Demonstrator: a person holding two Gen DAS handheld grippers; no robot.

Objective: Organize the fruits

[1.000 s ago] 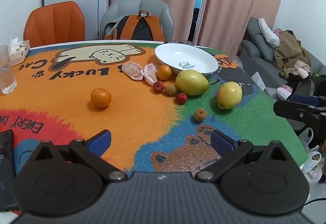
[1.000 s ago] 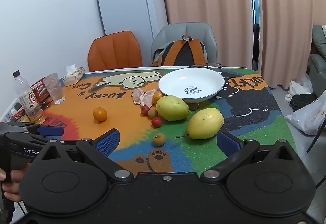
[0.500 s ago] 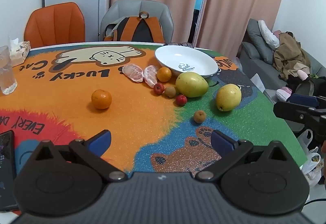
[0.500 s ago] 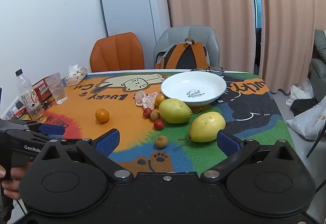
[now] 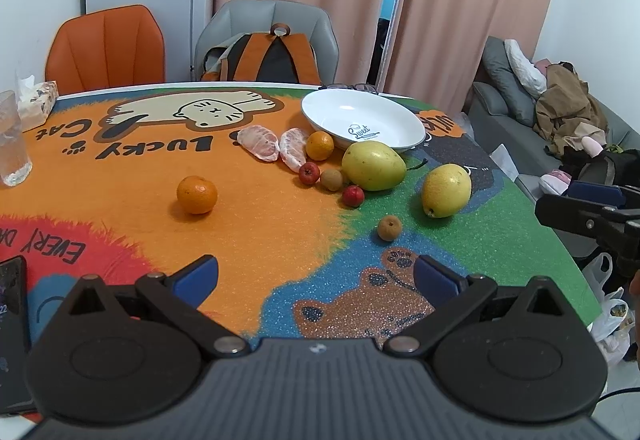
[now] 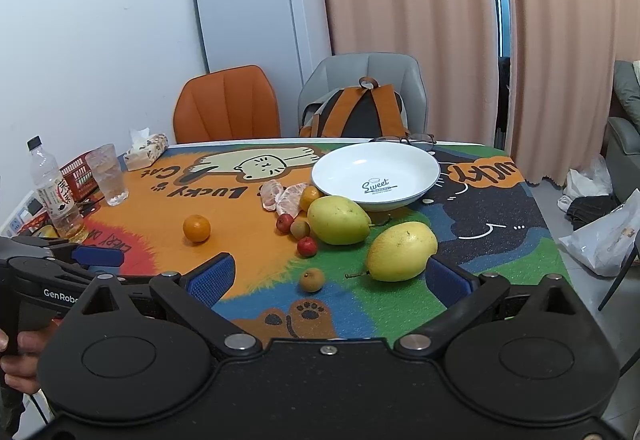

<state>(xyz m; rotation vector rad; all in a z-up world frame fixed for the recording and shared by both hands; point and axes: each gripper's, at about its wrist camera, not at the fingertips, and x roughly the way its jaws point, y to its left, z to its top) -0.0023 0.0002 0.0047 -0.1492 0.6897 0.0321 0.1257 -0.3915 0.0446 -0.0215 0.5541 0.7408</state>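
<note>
An empty white plate (image 5: 362,121) (image 6: 376,175) stands at the far side of the colourful table mat. In front of it lie two yellow-green pears (image 5: 374,167) (image 5: 446,190), two peeled citrus pieces (image 5: 260,143), a small orange (image 5: 319,145), two red berries (image 5: 310,172), a brown kiwi-like fruit (image 5: 331,179) and a small brown longan (image 5: 389,228). A lone orange (image 5: 197,194) (image 6: 196,228) sits to the left. My left gripper (image 5: 316,276) is open above the near mat. My right gripper (image 6: 330,276) is open too, just short of the nearer pear (image 6: 402,252) and the longan (image 6: 311,279).
A glass (image 6: 107,174), a water bottle (image 6: 54,195), a tissue pack (image 6: 146,151) and a red basket stand at the left edge. A phone (image 5: 12,316) lies near left. Two chairs, one with a backpack (image 5: 264,57), stand behind the table. Glasses (image 6: 408,139) lie behind the plate.
Both grippers have risen slightly, so the table sits lower in each view. No fruit has moved, and both stay open.
</note>
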